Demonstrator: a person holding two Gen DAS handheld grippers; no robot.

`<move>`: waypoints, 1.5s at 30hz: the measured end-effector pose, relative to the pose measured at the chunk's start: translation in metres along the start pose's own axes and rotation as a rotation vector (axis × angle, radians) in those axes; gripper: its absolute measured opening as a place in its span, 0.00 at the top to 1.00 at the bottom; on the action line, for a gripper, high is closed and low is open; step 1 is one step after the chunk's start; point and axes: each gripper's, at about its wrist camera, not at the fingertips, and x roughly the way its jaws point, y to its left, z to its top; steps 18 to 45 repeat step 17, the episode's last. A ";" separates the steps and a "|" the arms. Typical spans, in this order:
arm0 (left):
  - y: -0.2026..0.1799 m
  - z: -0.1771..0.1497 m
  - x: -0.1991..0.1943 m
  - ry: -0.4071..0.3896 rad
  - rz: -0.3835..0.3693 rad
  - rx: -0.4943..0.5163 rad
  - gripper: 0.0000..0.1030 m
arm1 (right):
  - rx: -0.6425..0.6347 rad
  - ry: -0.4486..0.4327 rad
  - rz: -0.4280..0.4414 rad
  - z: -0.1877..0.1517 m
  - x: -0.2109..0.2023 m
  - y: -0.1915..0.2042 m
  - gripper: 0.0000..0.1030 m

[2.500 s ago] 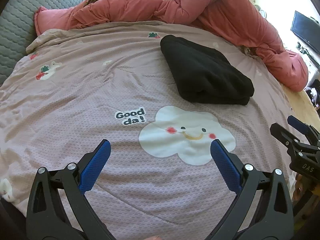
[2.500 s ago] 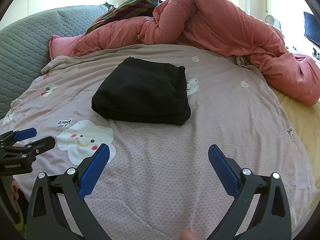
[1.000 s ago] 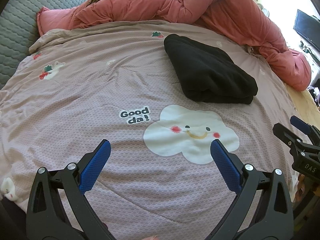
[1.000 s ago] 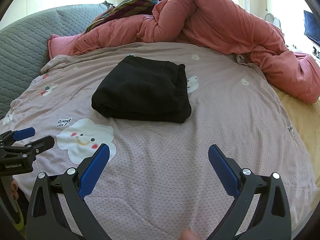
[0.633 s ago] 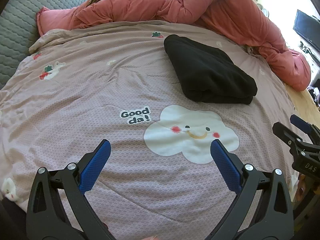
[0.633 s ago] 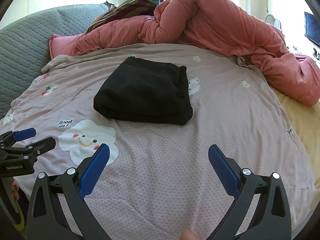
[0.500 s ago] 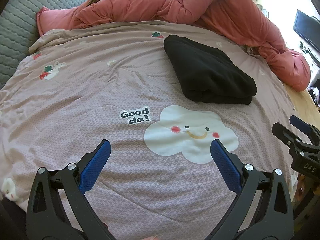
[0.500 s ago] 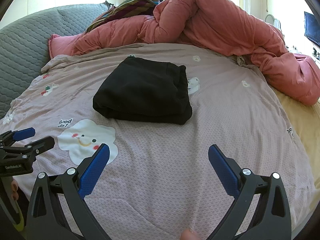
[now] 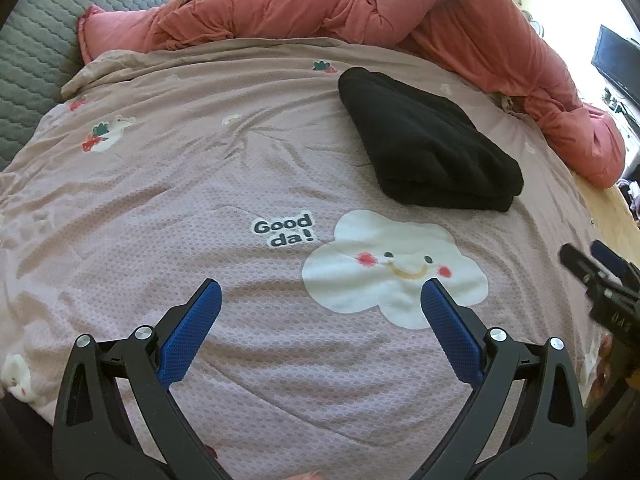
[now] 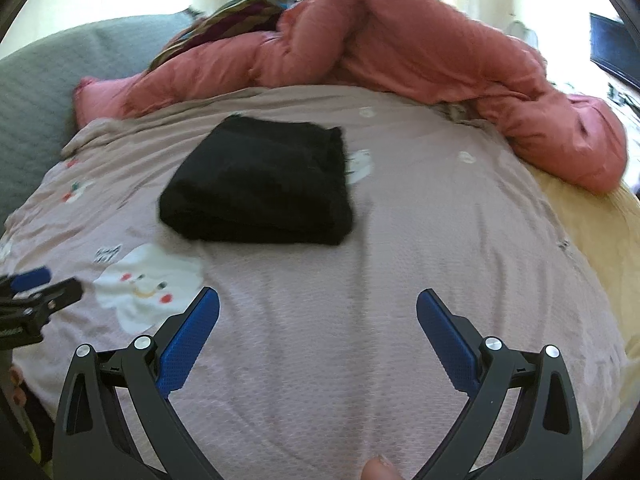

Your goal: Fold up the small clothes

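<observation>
A black garment lies folded into a thick rectangle on the pink-mauve bedspread; it also shows in the right wrist view as the black garment. My left gripper hovers open over the spread near the bed's front edge, just short of a white cloud print, well clear of the garment. My right gripper is open too, empty, over bare spread in front of and to the right of the garment. Each gripper appears at the edge of the other's view.
A bunched salmon-pink duvet runs along the far side and down the right. A grey quilted headboard stands at the left. A striped cloth lies behind the duvet. A yellow sheet shows at the right edge.
The right wrist view has shifted and blurred: the black garment now sits further left in it, so my right gripper has swung rightward. The left gripper has barely moved. Both stay open.
</observation>
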 end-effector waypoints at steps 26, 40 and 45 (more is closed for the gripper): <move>0.229 0.069 0.029 -0.008 0.346 -0.338 0.09 | 0.831 -0.001 -0.986 -0.112 -0.117 -0.335 0.05; 0.229 0.069 0.029 -0.008 0.346 -0.338 0.09 | 0.831 -0.001 -0.986 -0.112 -0.117 -0.335 0.05; 0.229 0.069 0.029 -0.008 0.346 -0.338 0.09 | 0.831 -0.001 -0.986 -0.112 -0.117 -0.335 0.05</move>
